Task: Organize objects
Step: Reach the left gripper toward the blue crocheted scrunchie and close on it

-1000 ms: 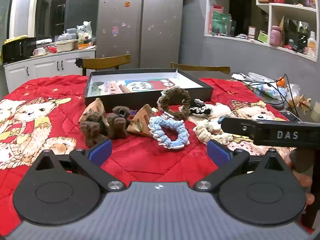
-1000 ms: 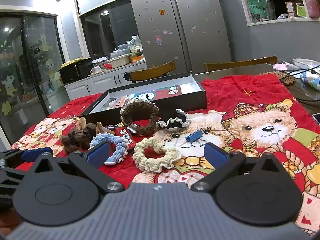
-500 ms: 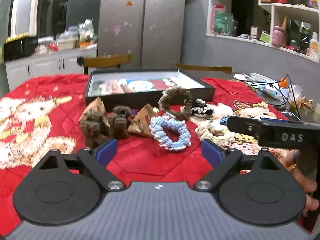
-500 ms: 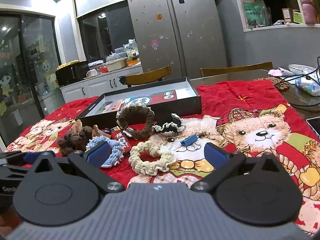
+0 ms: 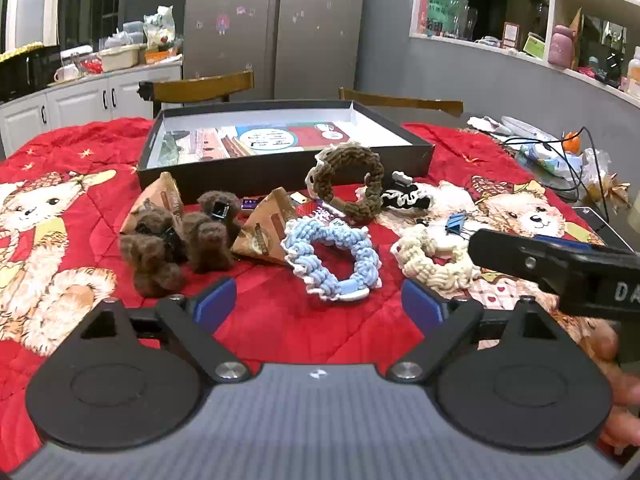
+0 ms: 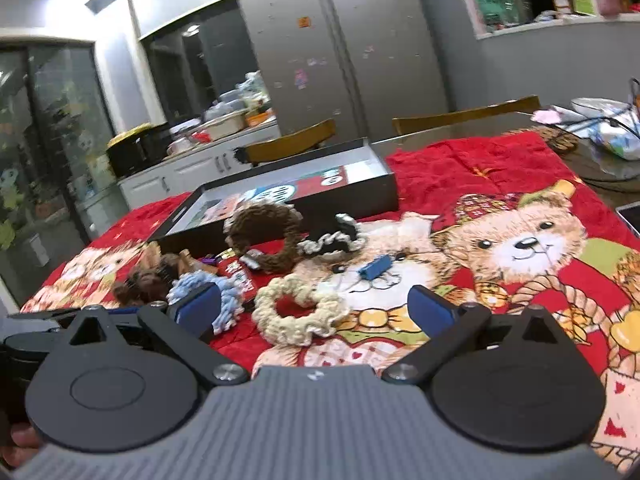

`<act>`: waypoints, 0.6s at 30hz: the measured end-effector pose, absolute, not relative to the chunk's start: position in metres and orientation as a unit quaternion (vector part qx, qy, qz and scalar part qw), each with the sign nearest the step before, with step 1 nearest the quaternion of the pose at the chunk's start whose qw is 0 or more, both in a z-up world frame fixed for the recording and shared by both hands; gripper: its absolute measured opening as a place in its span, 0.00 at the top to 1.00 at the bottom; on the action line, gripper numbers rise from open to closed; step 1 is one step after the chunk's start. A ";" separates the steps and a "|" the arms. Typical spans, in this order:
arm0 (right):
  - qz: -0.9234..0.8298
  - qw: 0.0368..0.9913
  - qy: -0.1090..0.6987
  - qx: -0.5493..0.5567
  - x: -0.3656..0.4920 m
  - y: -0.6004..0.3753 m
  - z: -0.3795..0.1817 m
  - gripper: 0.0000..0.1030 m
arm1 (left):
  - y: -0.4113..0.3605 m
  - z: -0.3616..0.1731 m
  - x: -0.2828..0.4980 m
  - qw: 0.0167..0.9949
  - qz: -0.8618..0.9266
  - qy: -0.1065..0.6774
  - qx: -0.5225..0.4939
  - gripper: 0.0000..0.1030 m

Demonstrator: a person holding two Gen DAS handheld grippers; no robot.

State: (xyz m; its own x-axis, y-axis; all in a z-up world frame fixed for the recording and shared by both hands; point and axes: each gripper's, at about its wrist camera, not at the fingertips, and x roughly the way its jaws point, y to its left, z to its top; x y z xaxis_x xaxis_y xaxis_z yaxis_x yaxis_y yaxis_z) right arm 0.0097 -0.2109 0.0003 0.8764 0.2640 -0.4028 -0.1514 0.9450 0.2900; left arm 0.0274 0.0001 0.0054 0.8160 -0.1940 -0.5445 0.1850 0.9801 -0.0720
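Observation:
Loose items lie on a red bear-print cloth before a shallow black box (image 5: 280,168): a blue scrunchie (image 5: 332,258), a cream scrunchie (image 5: 434,256), a brown scrunchie (image 5: 348,180), a black-and-white scrunchie (image 5: 404,198), fuzzy brown clips (image 5: 176,240), triangular packets (image 5: 268,228) and a blue binder clip (image 5: 456,222). My left gripper (image 5: 316,304) is open and empty, just short of the blue scrunchie. My right gripper (image 6: 312,306) is open and empty, with the cream scrunchie (image 6: 300,308) between its fingers' line; the box (image 6: 304,196) is beyond.
Two wooden chairs (image 5: 200,86) stand behind the table. Cables and bags (image 5: 560,152) clutter the table's right side. The right gripper's arm (image 5: 560,264) crosses the left wrist view at right. A phone edge (image 6: 630,216) lies at far right.
Both grippers have moved forward and lower toward the scrunchies. The right wrist view has tilted and shows motion blur. Nothing on the cloth has moved.

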 end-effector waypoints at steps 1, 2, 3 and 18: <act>0.104 0.960 0.221 0.136 0.010 -0.213 0.000 0.02 | 0.000 0.005 0.030 0.953 -0.099 0.285 -0.008 0.15; 0.104 0.959 0.220 0.146 0.010 -0.215 -0.001 0.02 | -0.001 0.004 0.032 0.954 -0.095 0.283 -0.007 0.19; 0.105 0.957 0.220 0.155 0.011 -0.218 -0.001 0.02 | -0.001 0.003 0.035 0.955 -0.090 0.282 -0.005 0.20; 0.123 0.942 0.261 0.172 0.029 -0.210 -0.007 0.23 | -0.005 -0.004 0.054 0.949 -0.106 0.297 -0.003 0.65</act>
